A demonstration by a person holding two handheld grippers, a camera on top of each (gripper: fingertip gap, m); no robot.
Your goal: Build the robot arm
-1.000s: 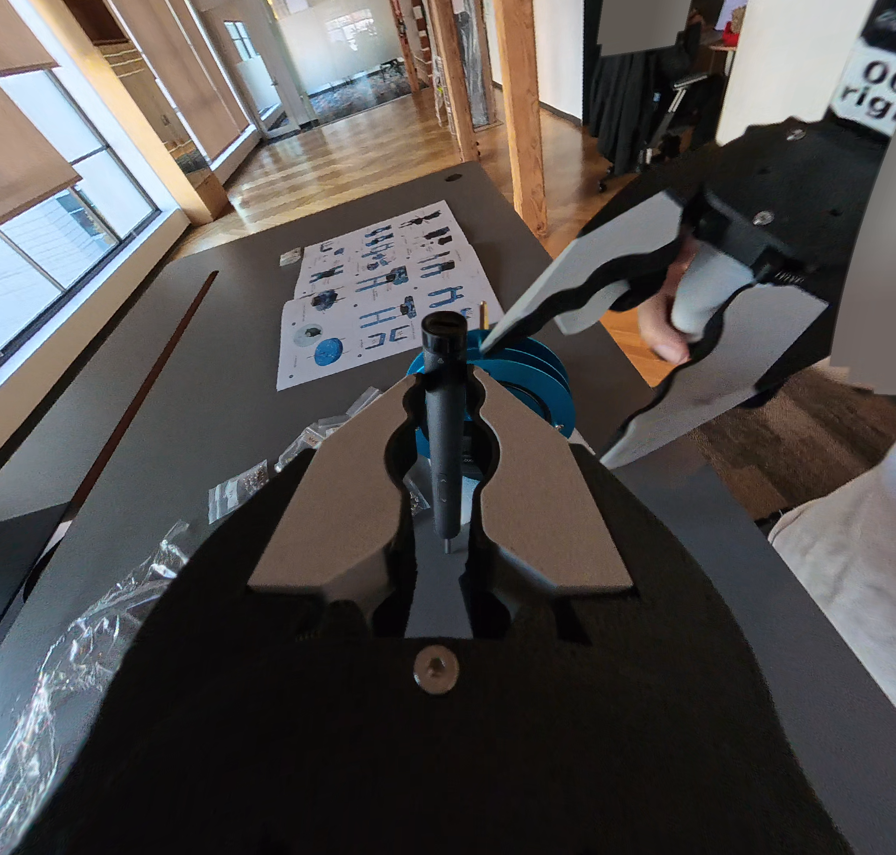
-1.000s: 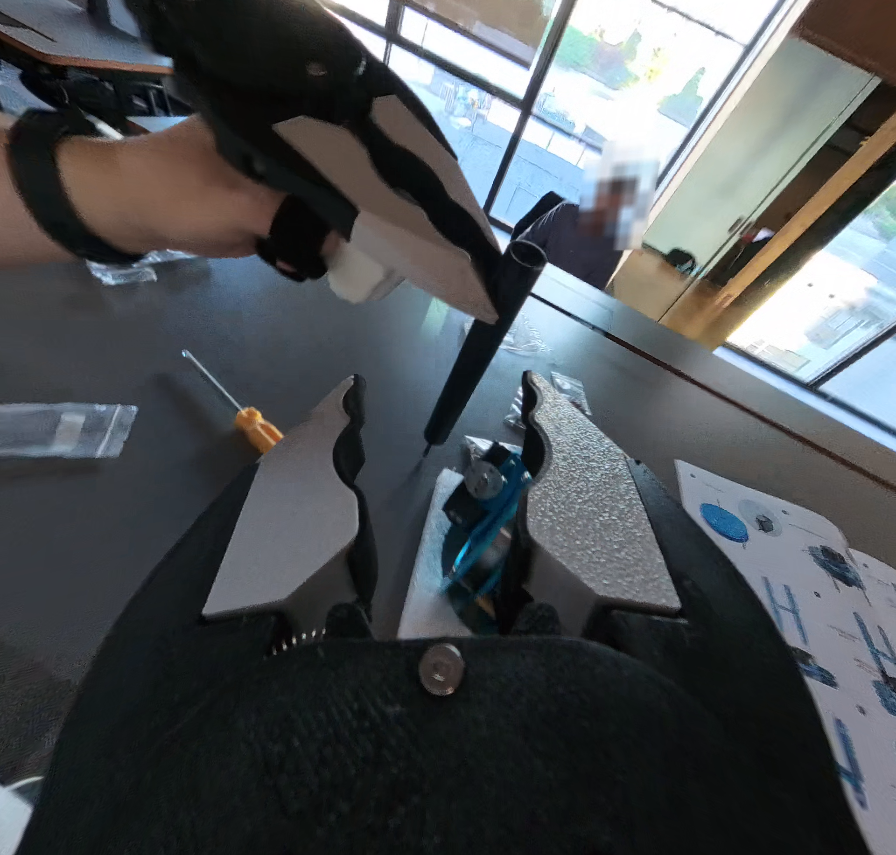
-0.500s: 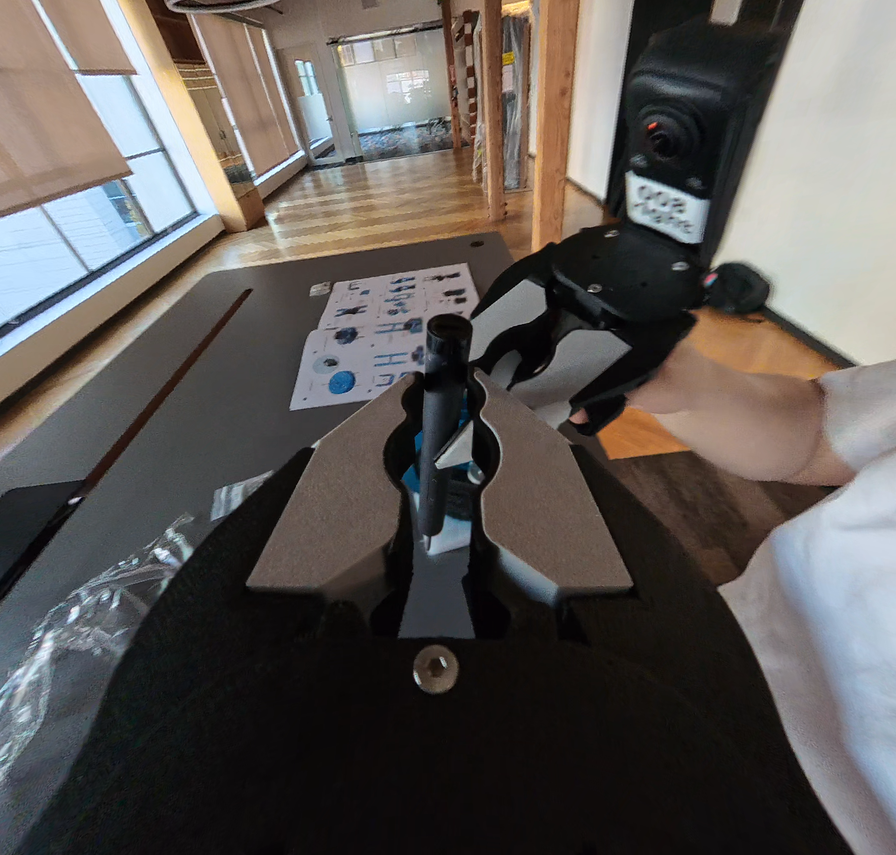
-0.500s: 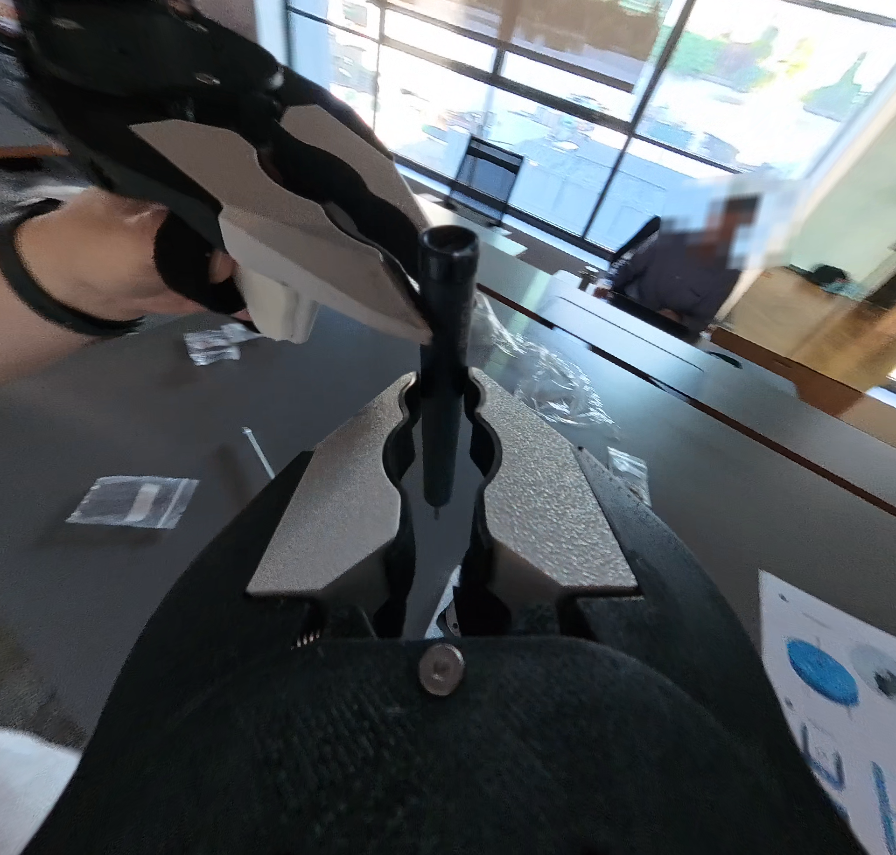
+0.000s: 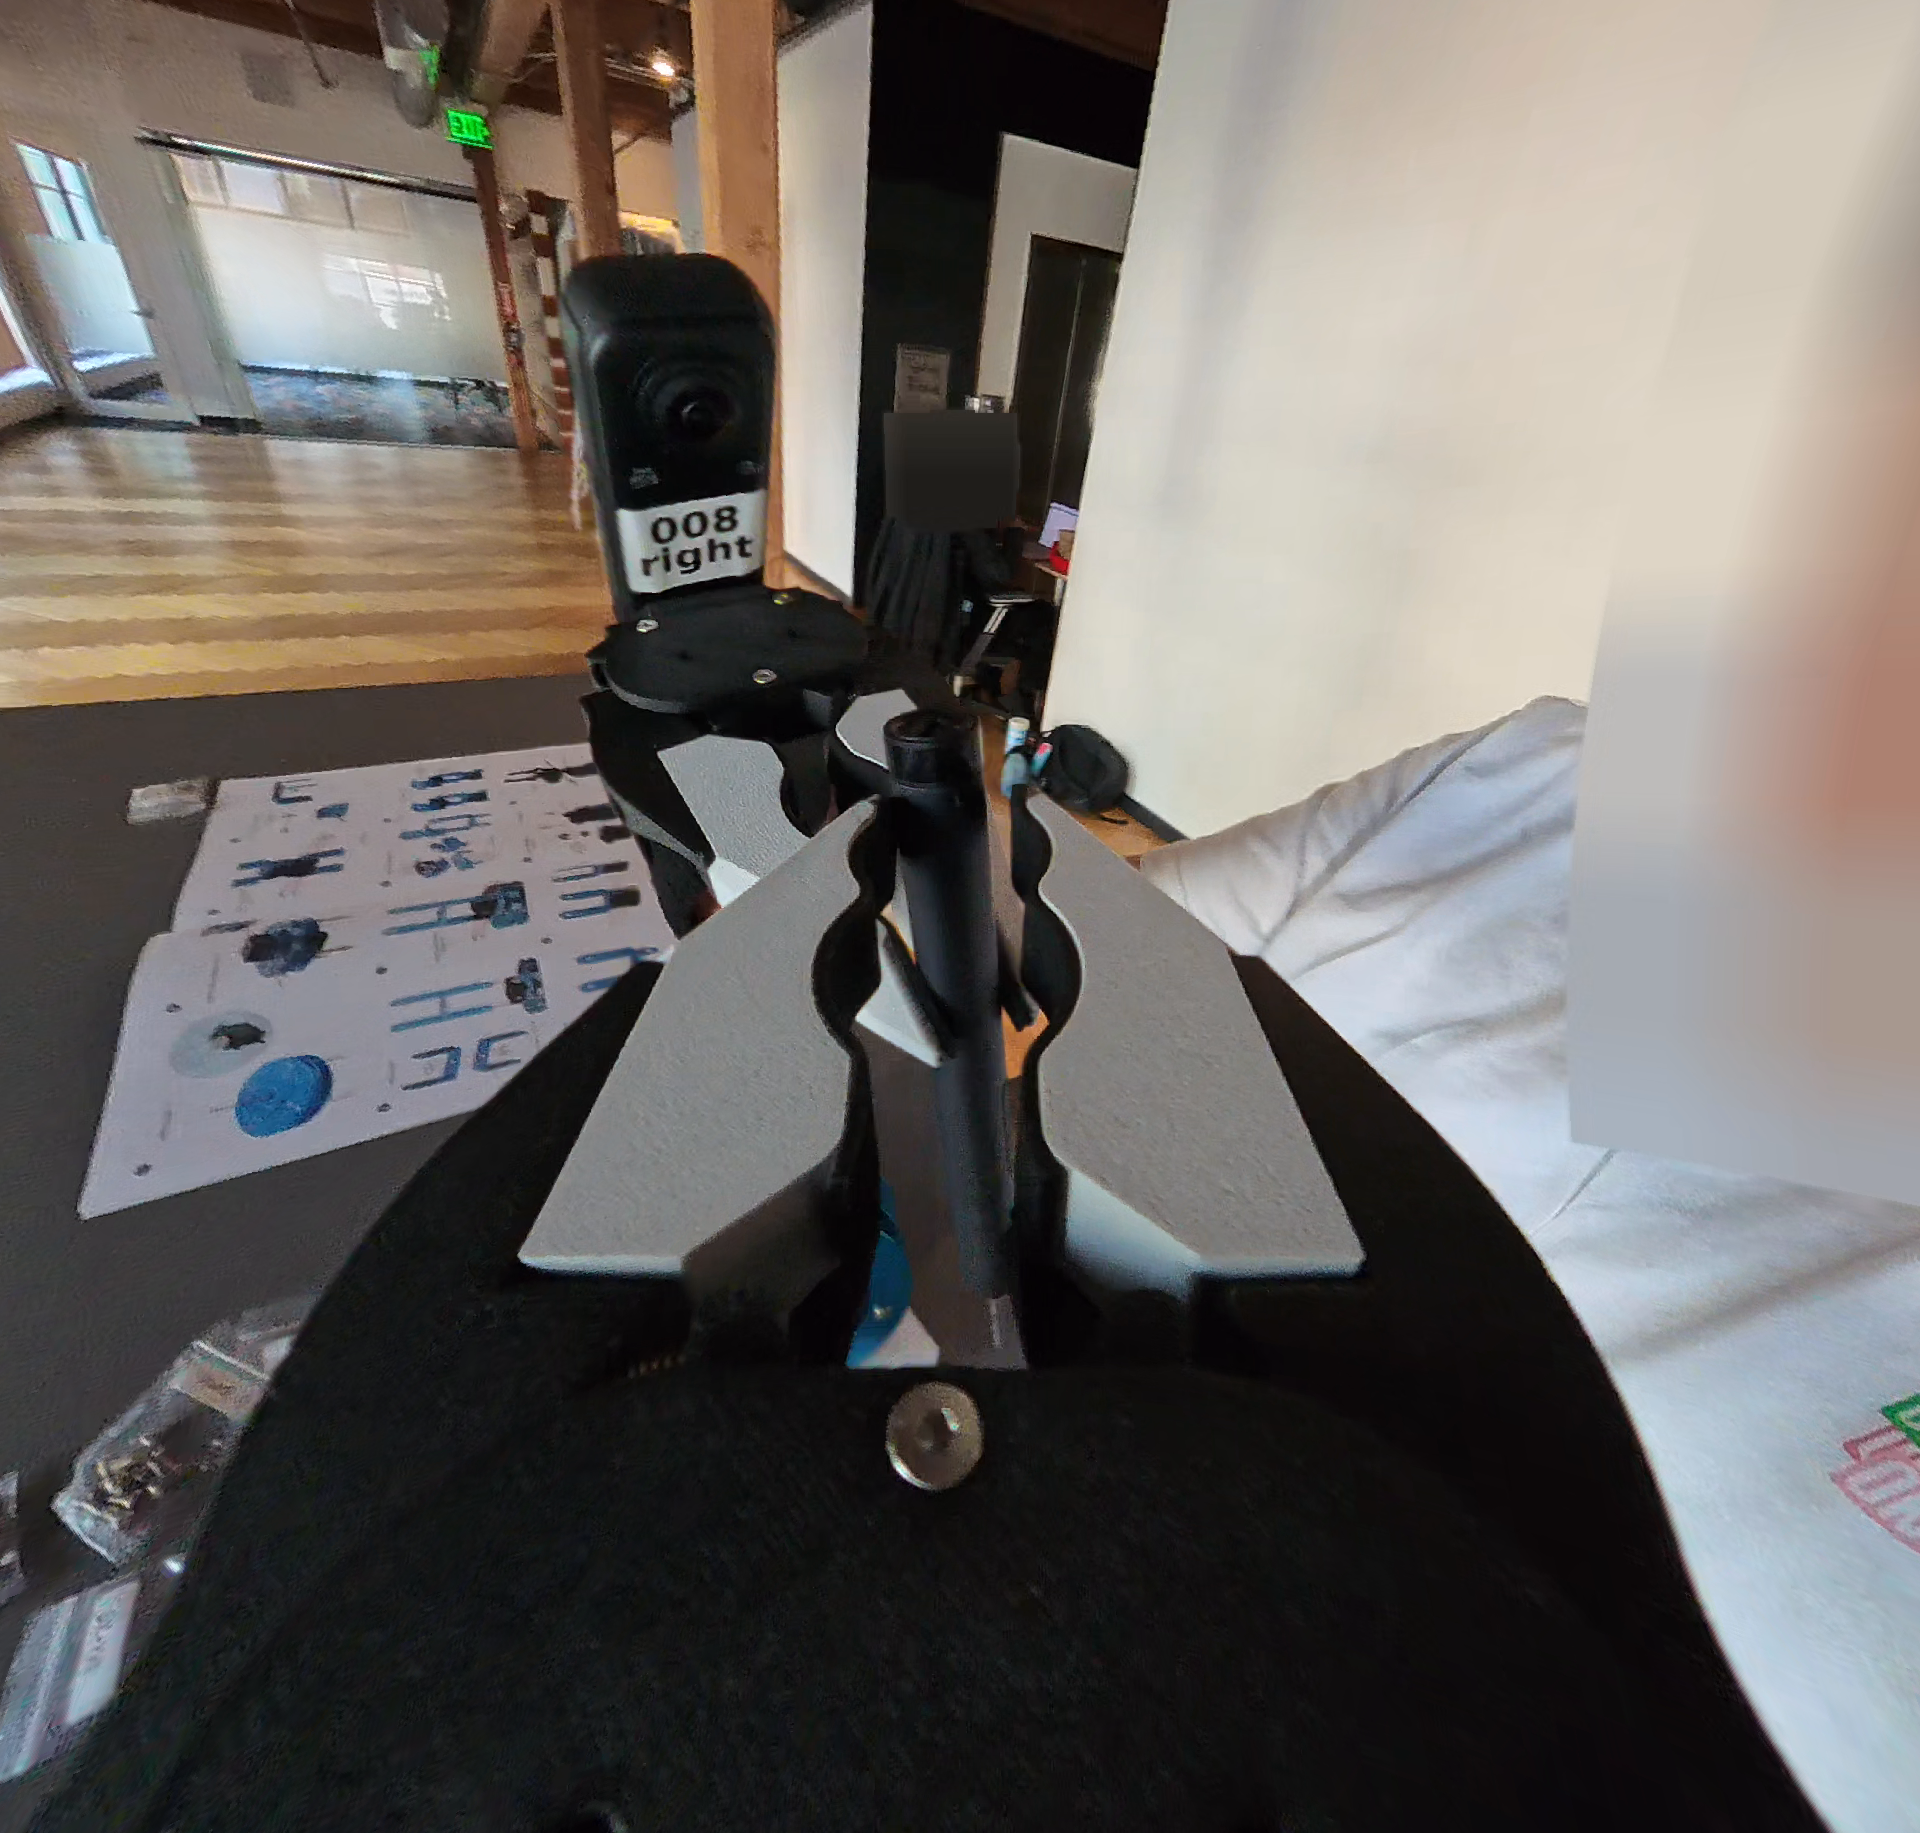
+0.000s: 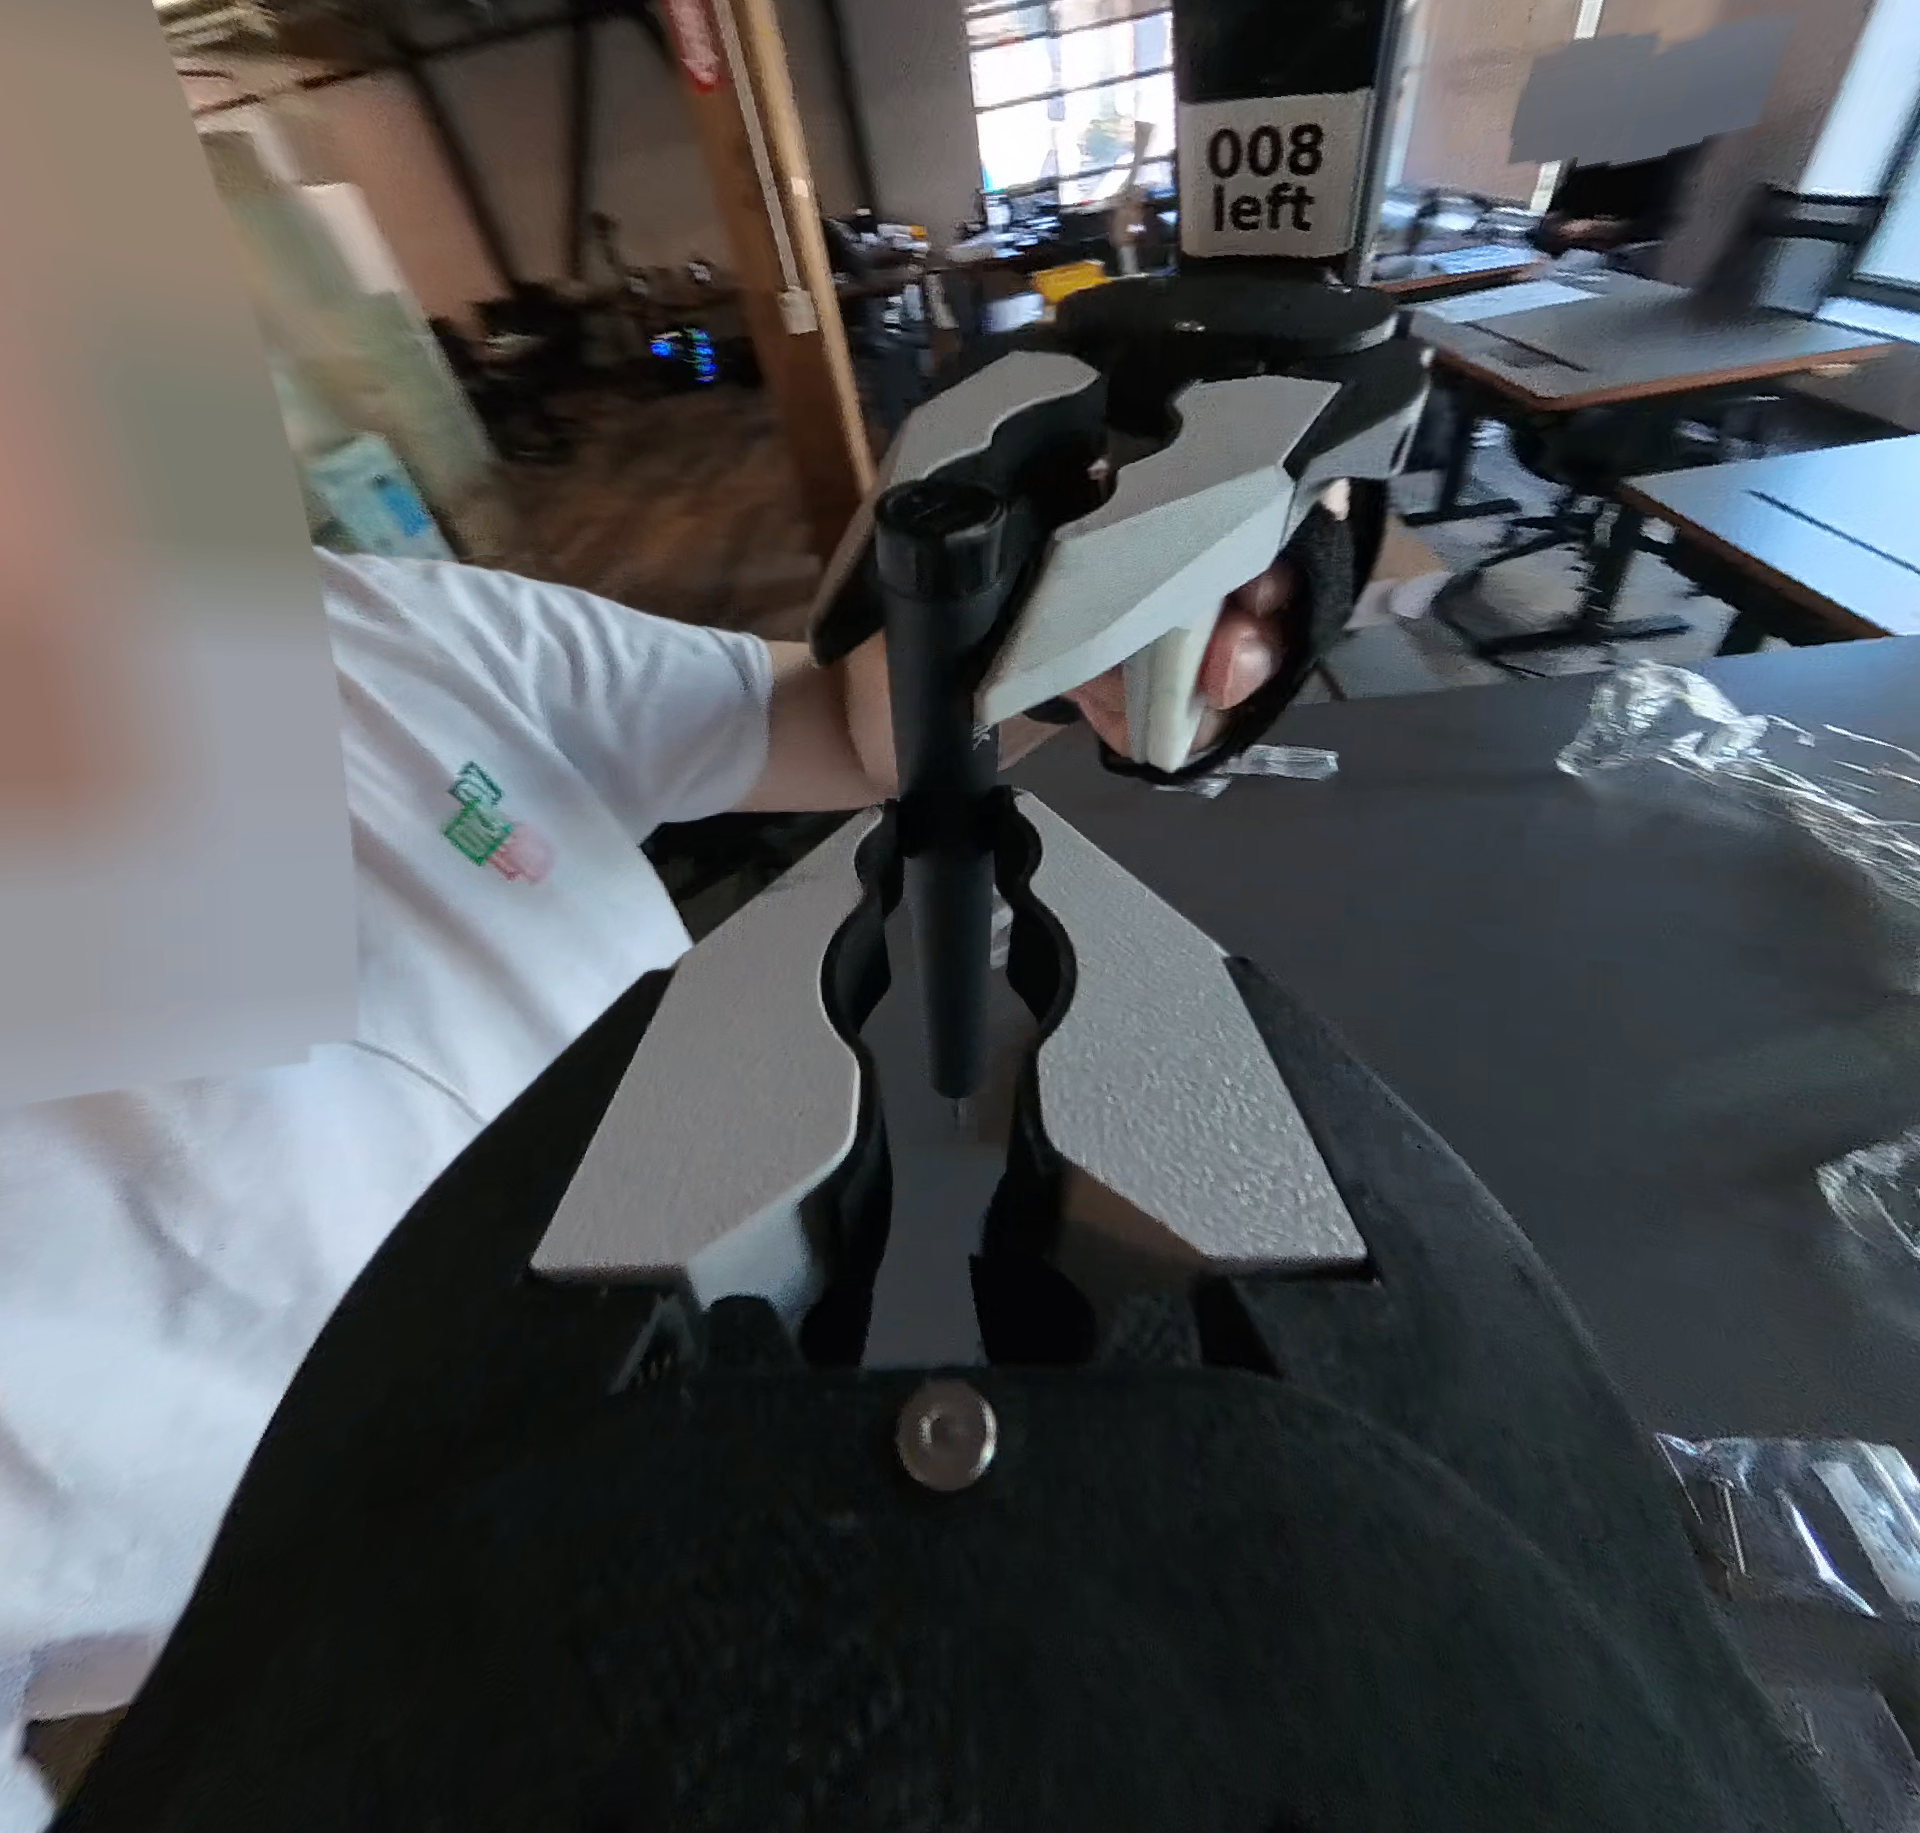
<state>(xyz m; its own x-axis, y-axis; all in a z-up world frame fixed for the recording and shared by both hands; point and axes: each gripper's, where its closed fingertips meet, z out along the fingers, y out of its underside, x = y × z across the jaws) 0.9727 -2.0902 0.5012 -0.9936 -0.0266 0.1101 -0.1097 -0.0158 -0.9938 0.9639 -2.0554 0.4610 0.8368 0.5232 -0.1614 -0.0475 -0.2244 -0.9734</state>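
Note:
A black pen-shaped screwdriver (image 5: 951, 952) stands nearly upright between my two grippers. My left gripper (image 5: 948, 817) is shut on its upper part, just below the open top end. My right gripper (image 6: 951, 827) is shut on its shaft lower down, with the small bit tip (image 6: 961, 1118) pointing down between the fingers. In the right wrist view the left gripper (image 6: 925, 661) faces me and clamps the screwdriver (image 6: 945, 952) near the top. Both grippers are raised above the dark table (image 6: 1455, 952). A blue part (image 5: 883, 1274) shows below, between the left fingers.
Printed instruction sheets (image 5: 364, 952) lie on the table beyond the grippers. Small bags of screws (image 5: 145, 1461) lie at the left. Crumpled clear wrap (image 6: 1714, 744) and more small bags (image 6: 1818, 1534) lie at the right. A person in a white shirt (image 5: 1455, 952) is close by. My hands' fingertips stand some 5 centimetres from each other.
The right gripper, open over the blue part a second ago, has closed on the screwdriver that the left gripper holds. Both grippers have risen and turned away from the table.

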